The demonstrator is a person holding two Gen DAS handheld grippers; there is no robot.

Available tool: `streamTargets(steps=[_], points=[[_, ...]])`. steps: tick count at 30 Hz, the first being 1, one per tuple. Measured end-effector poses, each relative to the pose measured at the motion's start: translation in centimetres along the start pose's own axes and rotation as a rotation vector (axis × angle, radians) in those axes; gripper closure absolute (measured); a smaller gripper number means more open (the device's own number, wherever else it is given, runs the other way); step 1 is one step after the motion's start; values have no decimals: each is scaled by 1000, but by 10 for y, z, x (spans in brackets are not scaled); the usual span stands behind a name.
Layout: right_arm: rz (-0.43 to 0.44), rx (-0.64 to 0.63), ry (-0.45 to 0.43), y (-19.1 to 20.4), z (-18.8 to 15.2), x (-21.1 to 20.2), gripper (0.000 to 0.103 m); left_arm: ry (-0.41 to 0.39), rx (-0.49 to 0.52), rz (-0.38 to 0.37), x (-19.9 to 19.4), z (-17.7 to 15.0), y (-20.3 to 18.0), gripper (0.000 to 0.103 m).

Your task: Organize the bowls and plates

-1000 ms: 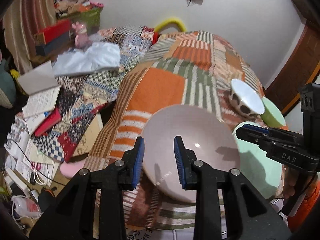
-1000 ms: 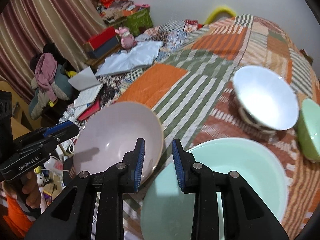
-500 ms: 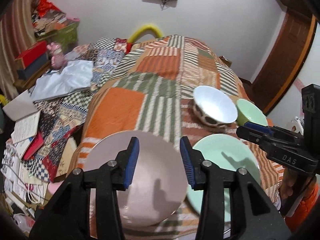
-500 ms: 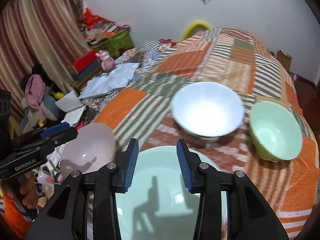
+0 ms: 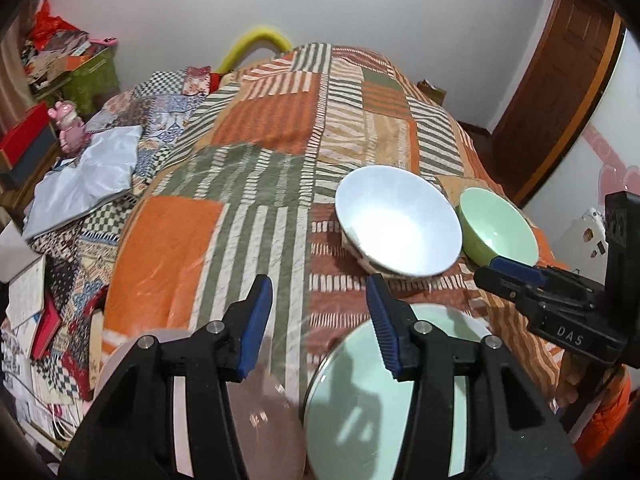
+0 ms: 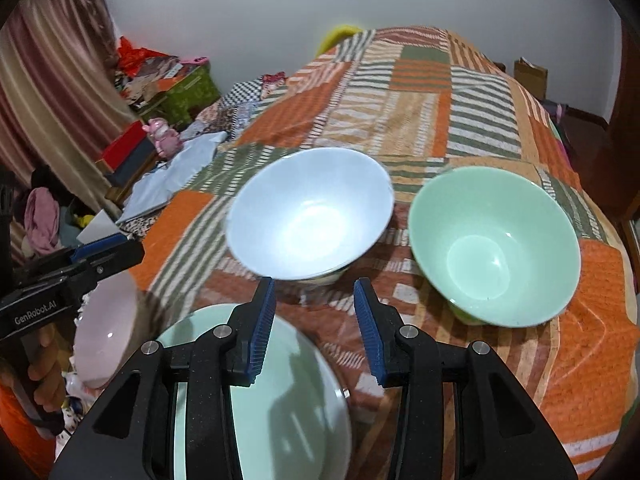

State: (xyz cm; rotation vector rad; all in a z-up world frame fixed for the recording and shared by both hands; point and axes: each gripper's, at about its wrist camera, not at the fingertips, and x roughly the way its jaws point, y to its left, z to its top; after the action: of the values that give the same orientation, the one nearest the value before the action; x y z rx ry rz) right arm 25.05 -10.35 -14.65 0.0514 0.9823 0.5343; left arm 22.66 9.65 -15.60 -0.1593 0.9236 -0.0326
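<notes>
**Two open grippers above the plates and bowls on the bed**

The landmark here is the white bowl (image 6: pixel 310 214). It sits on the striped patchwork quilt (image 5: pixel 256 132) that covers the bed.

The green bowl (image 6: pixel 494 246) sits just beside the white bowl, on the side toward the wooden door (image 5: pixel 556 80). Both bowls stand upright with nothing inside them.

The green plate (image 6: pixel 276 404) lies on the quilt nearer the cameras than the white bowl. The pink plate (image 5: pixel 272 420) lies just beside the green plate, at the quilt's near edge, farther from the white bowl and on the side away from the door. I cannot tell if the two plates touch.

The left gripper (image 5: pixel 318 320) is open wide, with nothing between its blue pads (image 5: pixel 256 320). It hangs over the gap between the pink plate and the green plate, on the near side of the white bowl.

The right gripper (image 6: pixel 314 326) is open wide too and holds nothing. It hangs over the far edge of the green plate, pointing at the white bowl.

Far from the white bowl, past the quilt's edge away from the door, there is a grey bag (image 5: pixel 86 178), a pink toy (image 5: pixel 70 130) and some books (image 5: pixel 30 304).
</notes>
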Motion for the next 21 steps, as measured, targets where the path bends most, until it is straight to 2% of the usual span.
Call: streamTargets(steps=[17, 21], points=[[11, 56, 65, -13, 12, 38, 65, 130, 79, -14, 92, 41, -18, 55], [-15, 46, 61, -9, 15, 41, 65, 145, 99, -12, 105, 44, -22, 55]])
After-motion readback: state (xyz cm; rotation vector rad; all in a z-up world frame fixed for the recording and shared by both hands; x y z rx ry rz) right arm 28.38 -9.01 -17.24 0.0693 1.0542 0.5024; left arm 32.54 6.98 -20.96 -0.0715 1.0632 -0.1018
